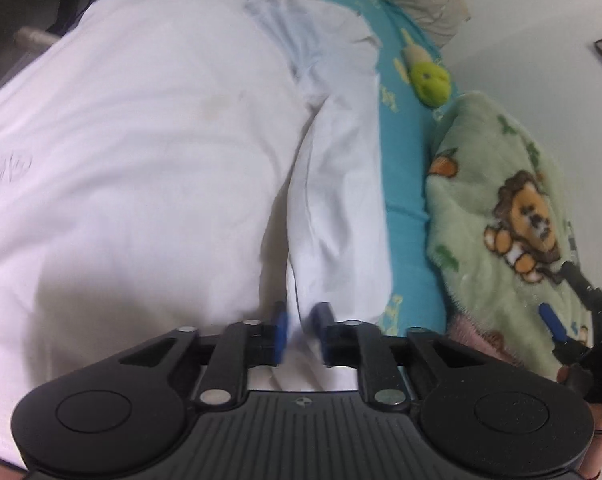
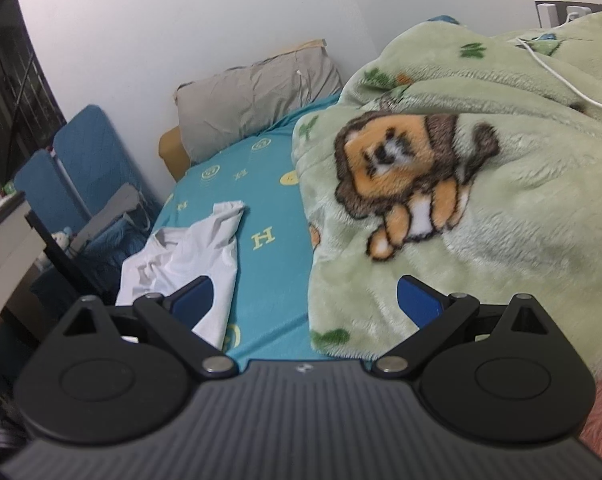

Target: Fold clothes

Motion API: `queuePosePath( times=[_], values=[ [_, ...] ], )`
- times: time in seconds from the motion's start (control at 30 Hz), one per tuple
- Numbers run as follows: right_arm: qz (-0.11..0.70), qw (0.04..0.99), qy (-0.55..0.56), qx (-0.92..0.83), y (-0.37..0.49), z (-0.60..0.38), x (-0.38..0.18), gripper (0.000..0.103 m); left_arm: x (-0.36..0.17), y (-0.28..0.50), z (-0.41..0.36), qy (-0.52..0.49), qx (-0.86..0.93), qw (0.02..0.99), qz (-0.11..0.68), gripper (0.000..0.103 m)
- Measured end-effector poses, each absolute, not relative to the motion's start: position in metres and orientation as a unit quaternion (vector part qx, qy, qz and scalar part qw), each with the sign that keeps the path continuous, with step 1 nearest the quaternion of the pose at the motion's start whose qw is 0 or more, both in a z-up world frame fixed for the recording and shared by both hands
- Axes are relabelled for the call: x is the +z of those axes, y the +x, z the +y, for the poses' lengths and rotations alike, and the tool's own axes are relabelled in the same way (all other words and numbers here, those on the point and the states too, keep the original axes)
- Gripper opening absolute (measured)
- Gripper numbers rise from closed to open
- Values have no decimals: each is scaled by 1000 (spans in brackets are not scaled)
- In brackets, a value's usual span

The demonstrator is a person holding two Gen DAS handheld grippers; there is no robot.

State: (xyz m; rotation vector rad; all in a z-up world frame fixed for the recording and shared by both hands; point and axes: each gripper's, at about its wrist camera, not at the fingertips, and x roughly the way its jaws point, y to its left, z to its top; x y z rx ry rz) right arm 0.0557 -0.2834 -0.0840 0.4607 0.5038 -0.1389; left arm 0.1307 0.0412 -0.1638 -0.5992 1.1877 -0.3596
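A white garment [image 1: 141,160] lies spread over the teal bed sheet [image 1: 405,184] and fills most of the left wrist view. My left gripper [image 1: 303,332] is shut on a fold of this white garment at its near edge. In the right wrist view a bunched part of the white garment [image 2: 189,256] lies on the sheet at the left. My right gripper [image 2: 305,300] is open and empty above the sheet [image 2: 269,272], between the garment and the blanket. It also shows at the right edge of the left wrist view [image 1: 581,312].
A green fleece blanket with a lion print [image 2: 461,200] is heaped on the right of the bed. A grey pillow [image 2: 257,96] lies at the head by the wall. A green plush toy [image 1: 429,80] sits on the sheet. Blue folding furniture [image 2: 73,176] stands left of the bed.
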Motion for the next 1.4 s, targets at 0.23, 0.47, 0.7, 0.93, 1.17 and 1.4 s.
queuePosePath(
  times=[0.23, 0.47, 0.7, 0.93, 1.17, 1.4],
  values=[
    [261, 942, 200, -61, 63, -264, -87, 100, -161, 108, 19, -222, -184, 778, 558, 57],
    [262, 946, 184, -59, 64, -257, -86, 100, -126, 63, -10, -113, -202, 833, 503, 57],
    [259, 945, 192, -53, 66, -258, -86, 100, -124, 31, -76, 2, -282, 846, 453, 61],
    [254, 944, 202, -50, 63, -262, -85, 100, -153, 31, -75, 29, -256, 840, 477, 7],
    [247, 942, 221, -52, 58, -270, -83, 100, -123, 26, -17, -69, -226, 820, 522, 5],
    [243, 944, 221, -39, 58, -265, -79, 100, -128, 26, 32, -69, -115, 775, 617, 6]
  ],
)
